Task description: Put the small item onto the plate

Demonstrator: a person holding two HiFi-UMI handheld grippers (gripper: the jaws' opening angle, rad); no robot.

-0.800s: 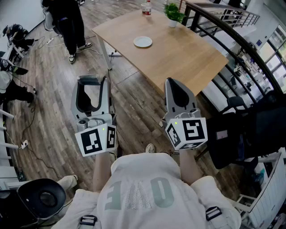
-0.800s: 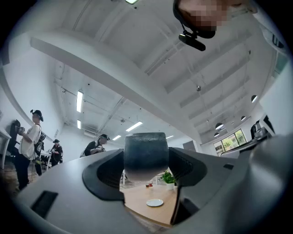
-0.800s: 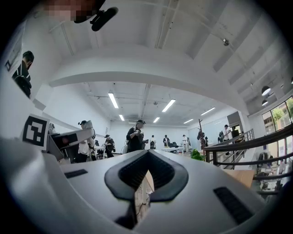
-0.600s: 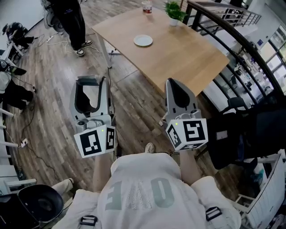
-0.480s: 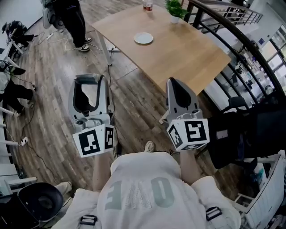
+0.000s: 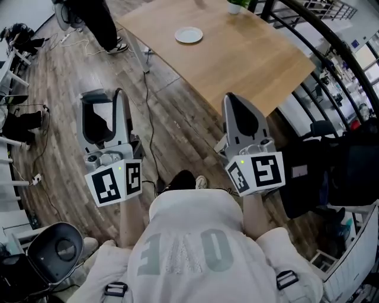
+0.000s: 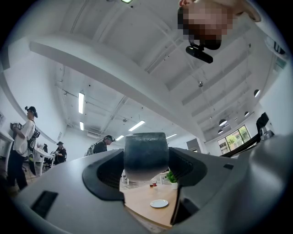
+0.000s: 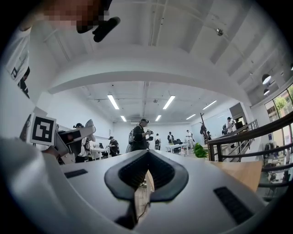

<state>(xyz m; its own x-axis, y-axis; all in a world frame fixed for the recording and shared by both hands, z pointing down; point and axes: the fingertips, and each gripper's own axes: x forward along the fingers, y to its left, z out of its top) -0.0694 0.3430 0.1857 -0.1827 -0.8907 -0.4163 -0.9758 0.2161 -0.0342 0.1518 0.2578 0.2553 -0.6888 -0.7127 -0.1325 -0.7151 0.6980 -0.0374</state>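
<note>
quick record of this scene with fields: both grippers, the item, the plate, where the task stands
left hand-held gripper: jaws wide, closed on a dark grey small item at the tips
right hand-held gripper: jaws together, nothing between them
plate: white, empty, on the wooden table
position: both grippers over the wood floor, short of the table
bystander: stands by the table's far left corner
task status: item not yet on the plate

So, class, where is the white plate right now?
In the head view the plate lies on the wooden table at top centre, the potted plant beyond it to the right.
</note>
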